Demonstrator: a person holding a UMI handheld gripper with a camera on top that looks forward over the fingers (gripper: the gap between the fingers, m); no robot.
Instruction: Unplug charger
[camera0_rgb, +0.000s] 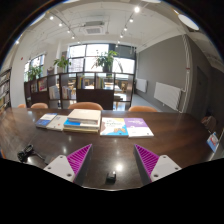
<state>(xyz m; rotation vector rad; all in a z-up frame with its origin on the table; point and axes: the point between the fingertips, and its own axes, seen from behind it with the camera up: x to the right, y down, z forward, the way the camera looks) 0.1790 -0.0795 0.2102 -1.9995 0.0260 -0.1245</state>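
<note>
My gripper is open, its two purple pads spread wide above a dark wooden table. A small black object, possibly the charger, lies on the table between the fingers near their base, with a gap at either side. Another small dark object with a cable lies on the table beyond the left finger. Nothing is held.
Several books and magazines lie in a row across the far side of the table. Brown chairs stand behind it. Windows, plants and a radiator fill the room beyond.
</note>
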